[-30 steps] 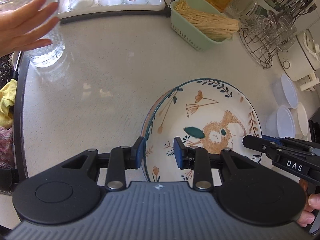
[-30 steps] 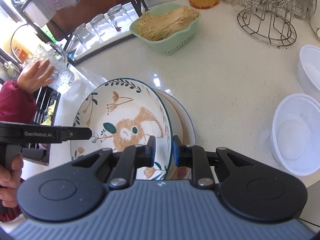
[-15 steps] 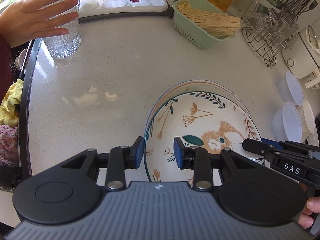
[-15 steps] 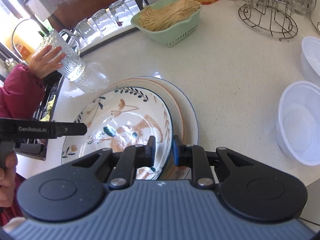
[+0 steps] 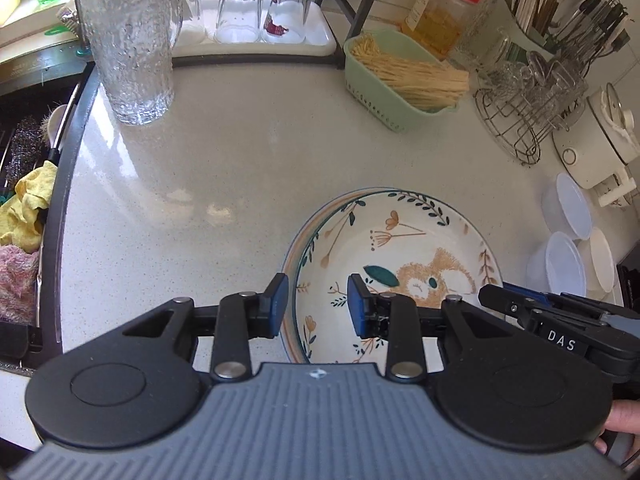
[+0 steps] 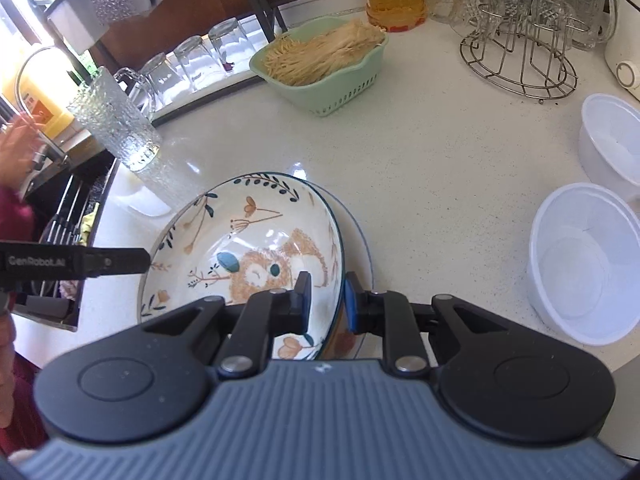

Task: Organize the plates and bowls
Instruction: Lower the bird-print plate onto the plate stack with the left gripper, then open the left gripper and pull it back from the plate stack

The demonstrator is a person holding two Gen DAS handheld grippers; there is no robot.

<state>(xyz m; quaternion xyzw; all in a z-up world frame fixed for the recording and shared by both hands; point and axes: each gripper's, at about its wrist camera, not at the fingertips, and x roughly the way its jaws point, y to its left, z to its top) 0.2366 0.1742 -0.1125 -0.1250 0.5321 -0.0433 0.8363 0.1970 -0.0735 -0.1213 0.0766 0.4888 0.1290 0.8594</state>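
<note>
While both grippers are straddling opposite rims, these views matter:
Left wrist: left gripper point(image 5: 316, 304) is sitting slack, fingers spread either side of the bowl point(image 5: 400, 256) rim, not pinching.
Bowl: nesting, slightly off-centre, on the plate point(image 5: 294, 248) on the counter point(image 5: 224, 168).
Right wrist: right gripper point(image 6: 327, 298) is gripping the bowl rim, pads nearly touching it.
Advice: I would be loosening the right side slowly, keeping level, avoiding dragging the bowl sideways.
</note>
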